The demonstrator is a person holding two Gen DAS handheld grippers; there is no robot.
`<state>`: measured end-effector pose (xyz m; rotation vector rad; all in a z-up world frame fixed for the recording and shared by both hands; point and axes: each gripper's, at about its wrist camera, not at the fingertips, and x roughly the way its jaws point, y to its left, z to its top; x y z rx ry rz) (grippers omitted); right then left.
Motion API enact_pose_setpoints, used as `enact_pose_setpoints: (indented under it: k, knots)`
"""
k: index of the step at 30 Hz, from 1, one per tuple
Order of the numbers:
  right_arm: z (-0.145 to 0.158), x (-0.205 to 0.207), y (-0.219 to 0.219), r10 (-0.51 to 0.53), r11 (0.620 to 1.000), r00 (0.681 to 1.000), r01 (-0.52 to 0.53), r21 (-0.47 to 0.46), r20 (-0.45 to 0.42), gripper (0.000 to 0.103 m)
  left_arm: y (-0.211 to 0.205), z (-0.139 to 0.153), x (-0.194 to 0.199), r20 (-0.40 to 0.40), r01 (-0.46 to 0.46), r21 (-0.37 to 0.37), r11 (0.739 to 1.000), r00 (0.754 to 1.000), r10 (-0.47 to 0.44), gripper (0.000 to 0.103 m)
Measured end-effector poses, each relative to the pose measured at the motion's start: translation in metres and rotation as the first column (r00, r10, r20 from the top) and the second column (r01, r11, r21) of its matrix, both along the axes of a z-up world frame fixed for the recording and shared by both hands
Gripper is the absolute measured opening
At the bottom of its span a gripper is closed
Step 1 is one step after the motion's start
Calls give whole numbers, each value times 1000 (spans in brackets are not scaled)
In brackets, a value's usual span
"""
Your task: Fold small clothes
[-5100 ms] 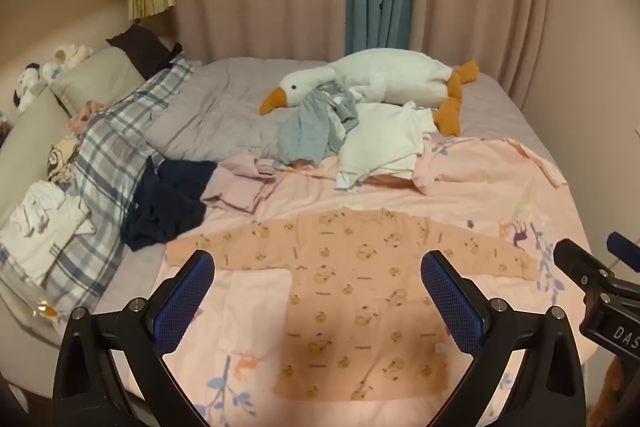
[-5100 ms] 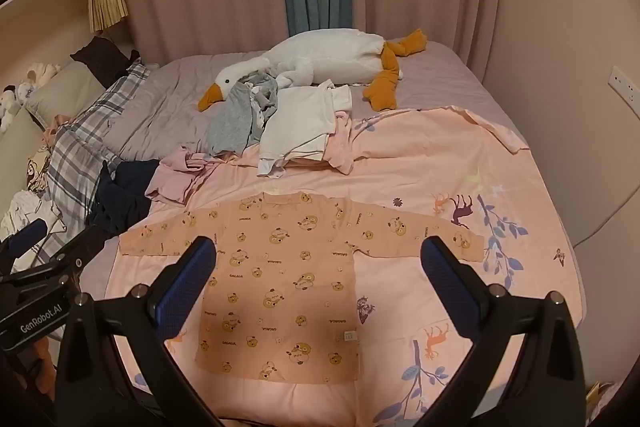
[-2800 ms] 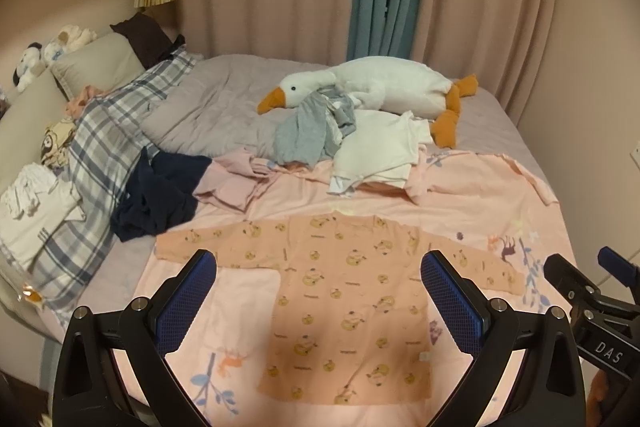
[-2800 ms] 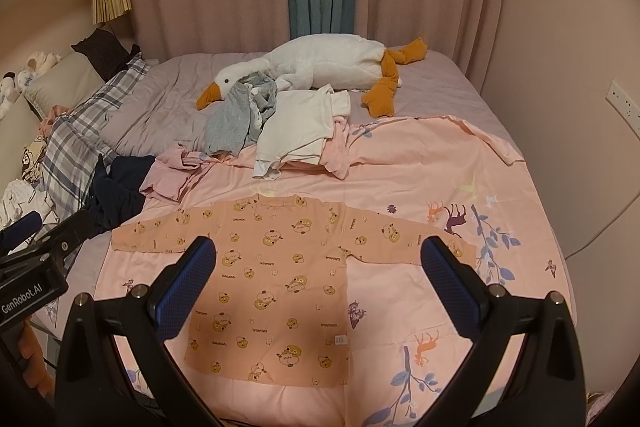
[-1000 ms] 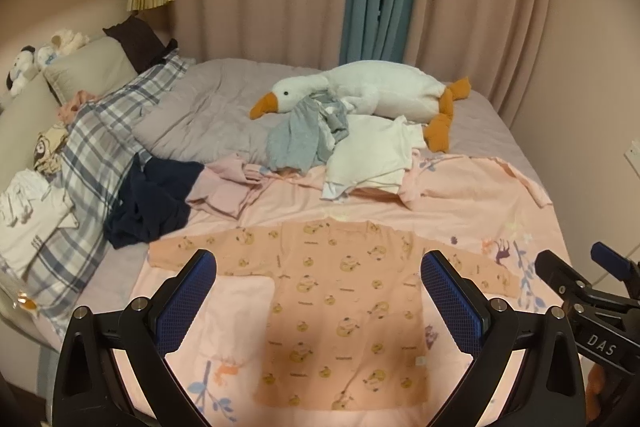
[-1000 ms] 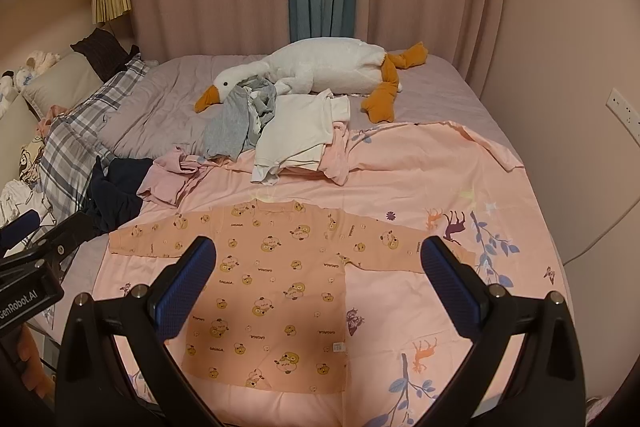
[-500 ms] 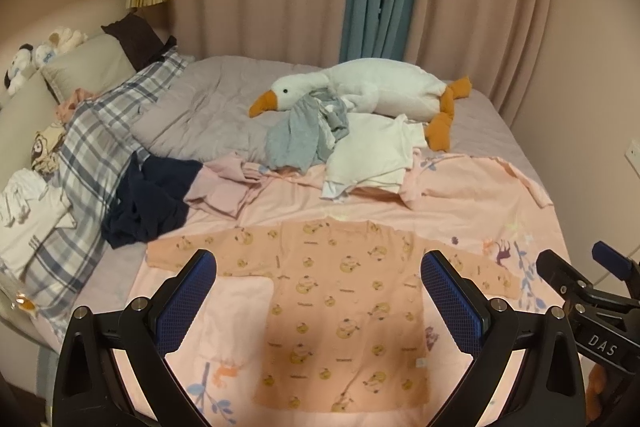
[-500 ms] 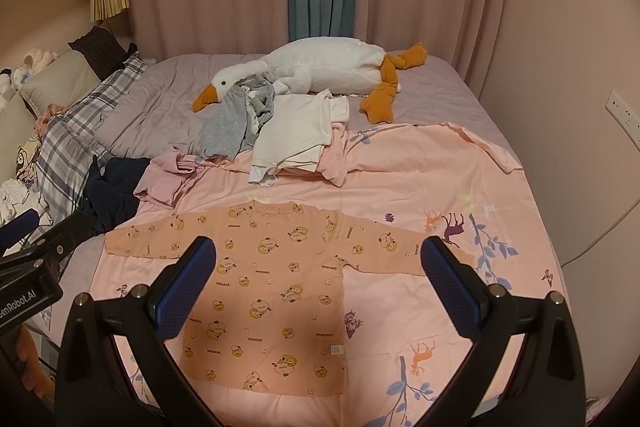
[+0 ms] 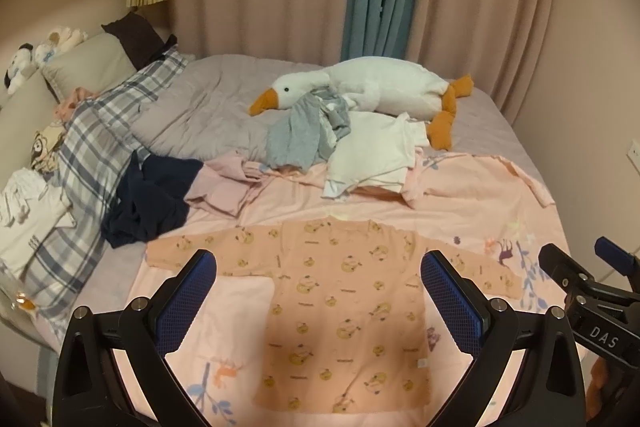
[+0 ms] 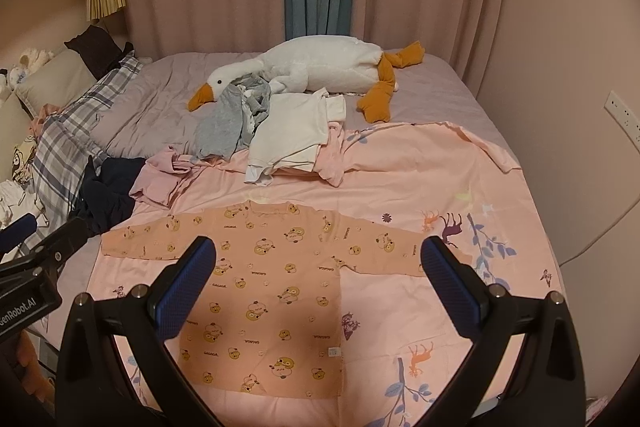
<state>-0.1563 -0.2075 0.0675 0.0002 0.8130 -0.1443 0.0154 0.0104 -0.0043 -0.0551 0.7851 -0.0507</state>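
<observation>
I have the bed (image 9: 224, 95) filling both views, its near half covered by a pink sheet (image 10: 420, 179). Against the frame of half a second ago almost nothing has changed: the scene sits a hair lower in my left view, and no cloth has moved. The goose (image 9: 380, 91) lies across the far edge of the bed, with a heap of clothes just in front of it: a grey garment (image 10: 224, 125), a white top (image 9: 372, 147), a pink one (image 10: 160, 179) and a navy one (image 9: 152, 199) toward the left edge. The orange shirt (image 10: 272, 287) lies flat on the sheet near the front edge, sleeves stretched out to both sides, untouched. My left gripper (image 9: 319, 291) and right gripper (image 10: 319, 279) both hover above it with jaws spread wide, holding nothing. My left view alone shows the white stack (image 9: 28, 215) on the plaid bedding (image 9: 92, 147) at the left edge. My right view alone shows the wall socket (image 10: 622, 119) and the shirt's full right sleeve.
</observation>
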Motion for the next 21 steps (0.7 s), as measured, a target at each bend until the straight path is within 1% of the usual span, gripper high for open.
enact_pose_setpoints:
  k: [5, 9, 12, 13, 15, 17, 18, 19, 20, 21]
  knots:
    - [2, 2, 4, 24, 999, 999, -22, -44, 38, 103, -1, -5, 2, 2, -12, 21, 1000, 1000, 12, 102]
    - [0, 6, 1, 41, 997, 998, -38, -61, 42, 103, -2, -8, 5, 1, -15, 15, 1000, 1000, 15, 102]
    - [-6, 12, -6, 63, 996, 998, -62, -62, 23, 103, -2, -13, 8, 33, -36, -3, 999, 999, 36, 102]
    - [-8, 14, -9, 64, 996, 998, -63, -61, 17, 103, -1, -17, 10, 53, -44, 2, 999, 998, 44, 102]
    - [-17, 18, -16, 56, 997, 998, -55, -54, 19, 103, 1, -26, 16, 67, -39, 11, 999, 997, 39, 102]
    - [-25, 21, -20, 37, 998, 999, -36, -48, 20, 103, 4, -40, 27, 51, -15, 28, 1000, 999, 13, 102]
    - [-34, 25, -25, 17, 999, 1000, -17, -42, 13, 103, 8, -49, 33, 38, -1, 30, 1000, 999, 0, 102]
    - [-41, 27, -28, 3, 999, 1000, -3, -38, 3, 102, 14, -62, 43, -1, 6, 32, 999, 1000, -6, 102]
    - [-48, 30, -32, -20, 999, 1000, 19, -32, -18, 102, 16, -67, 47, -20, 12, 29, 1000, 1000, -11, 102]
    - [-58, 34, -38, -43, 999, 998, 42, -21, -42, 102, 23, -81, 55, -50, 44, 5, 999, 998, -44, 101]
